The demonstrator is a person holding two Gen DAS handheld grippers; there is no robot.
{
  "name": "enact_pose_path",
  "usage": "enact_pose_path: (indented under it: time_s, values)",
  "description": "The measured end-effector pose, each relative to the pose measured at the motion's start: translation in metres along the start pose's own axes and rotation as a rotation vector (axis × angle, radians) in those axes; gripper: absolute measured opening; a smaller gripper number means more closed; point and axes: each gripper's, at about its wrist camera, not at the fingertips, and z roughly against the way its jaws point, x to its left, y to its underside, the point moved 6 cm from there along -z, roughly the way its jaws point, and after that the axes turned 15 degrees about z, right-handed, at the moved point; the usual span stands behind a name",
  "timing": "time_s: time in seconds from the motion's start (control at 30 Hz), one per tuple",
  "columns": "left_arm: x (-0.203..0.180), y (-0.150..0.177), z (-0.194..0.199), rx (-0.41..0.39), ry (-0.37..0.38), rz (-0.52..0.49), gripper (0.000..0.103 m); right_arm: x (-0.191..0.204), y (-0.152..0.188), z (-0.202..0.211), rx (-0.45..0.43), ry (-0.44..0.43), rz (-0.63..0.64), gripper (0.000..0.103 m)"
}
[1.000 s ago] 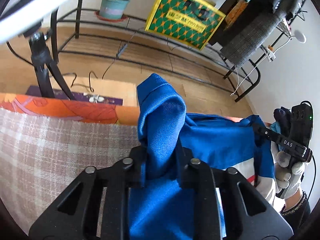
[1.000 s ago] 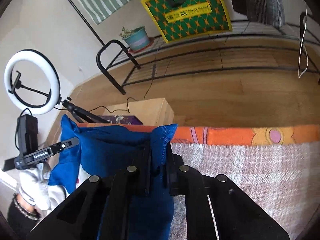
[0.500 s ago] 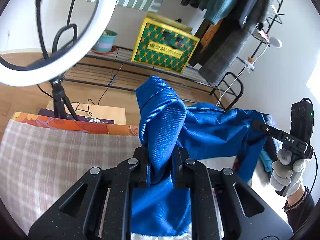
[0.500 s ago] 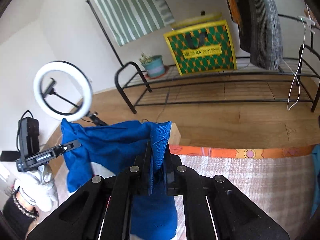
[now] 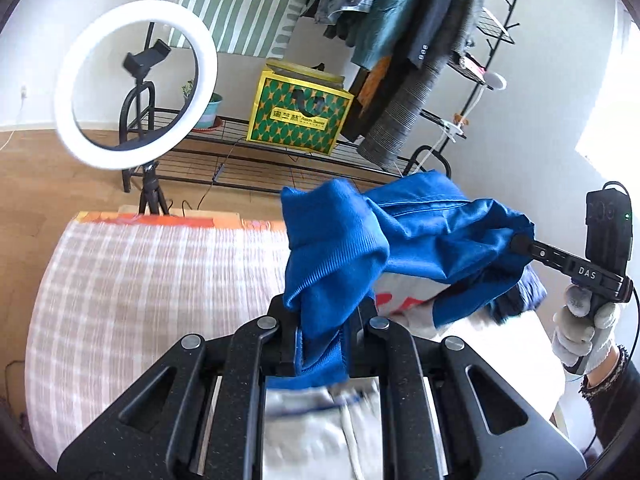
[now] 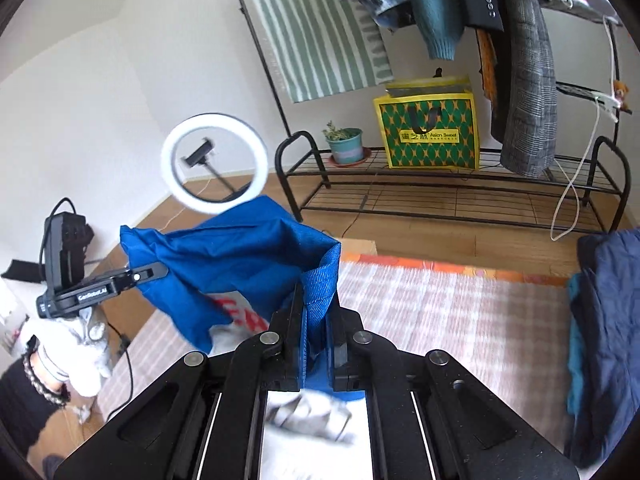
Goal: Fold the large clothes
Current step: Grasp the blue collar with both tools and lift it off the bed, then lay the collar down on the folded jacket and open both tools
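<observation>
Above the pink plaid blanket (image 5: pixel 132 288), the left gripper (image 5: pixel 322 320) and right gripper (image 6: pixel 316 308) each clamp the royal-blue and white fabric garment (image 5: pixel 420 240), stretched between them toward three o'clock.

1. Two grippers: the left gripper (image 5: pixel 322 320) and the right gripper (image 6: pixel 316 320), each clamped on cloth.
2. One blue garment (image 5: pixel 420 236) strung between them.
3. One ring light (image 5: pixel 136 84), ahead to the left gripper's left.
4. One green-and-yellow bag (image 6: pixel 428 132) ahead of the right gripper.
5. One potted plant (image 6: pixel 344 144) left of that bag.
6. One plaid cover (image 5: pixel 160 280) beneath both.
</observation>
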Motion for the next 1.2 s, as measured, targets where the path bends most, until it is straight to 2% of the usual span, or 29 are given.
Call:
enact_pose_path:
  time_s: [0.2, 0.4, 0.63, 0.73, 0.83, 0.9, 1.0, 1.07, 1.1, 1.13, 1.2]
  values:
    - [0.001, 0.056, 0.047, 0.008, -0.006, -0.006, 0.011, 0.057, 0.043, 0.049, 0.011, 0.018, 0.039, 0.006]
    - [0.017, 0.123, 0.069, 0.043, -0.047, -0.03, 0.011, 0.112, 0.108, 0.071, 0.052, 0.047, 0.125, 0.006]
    - [0.033, 0.208, 0.069, 0.088, -0.142, -0.146, 0.012, 0.13, 0.184, 0.071, 0.112, 0.077, 0.135, 0.006]
    - [0.038, 0.231, 0.068, 0.104, -0.165, -0.173, 0.015, 0.136, 0.213, 0.062, 0.169, 0.109, 0.189, 0.006]
    - [0.038, 0.245, 0.078, 0.112, -0.201, -0.213, 0.02, 0.138, 0.226, 0.058, 0.203, 0.14, 0.245, 0.006]
    - [0.038, 0.254, 0.088, 0.124, -0.216, -0.236, 0.023, 0.138, 0.226, 0.063, 0.217, 0.164, 0.272, 0.012]
    - [0.039, 0.267, 0.115, 0.145, -0.185, -0.214, 0.029, 0.141, 0.225, 0.08, 0.213, 0.171, 0.318, 0.015]
    - [0.037, 0.27, 0.136, 0.135, -0.15, -0.183, 0.039, 0.143, 0.225, 0.095, 0.2, 0.173, 0.336, 0.016]
    - [0.034, 0.269, 0.141, 0.121, -0.142, -0.181, 0.045, 0.146, 0.225, 0.101, 0.188, 0.165, 0.339, 0.02]
    - [0.031, 0.268, 0.147, 0.104, -0.139, -0.192, 0.048, 0.149, 0.224, 0.106, 0.175, 0.163, 0.343, 0.025]
    - [0.022, 0.262, 0.148, 0.072, -0.153, -0.239, 0.048, 0.159, 0.219, 0.11, 0.137, 0.164, 0.372, 0.055]
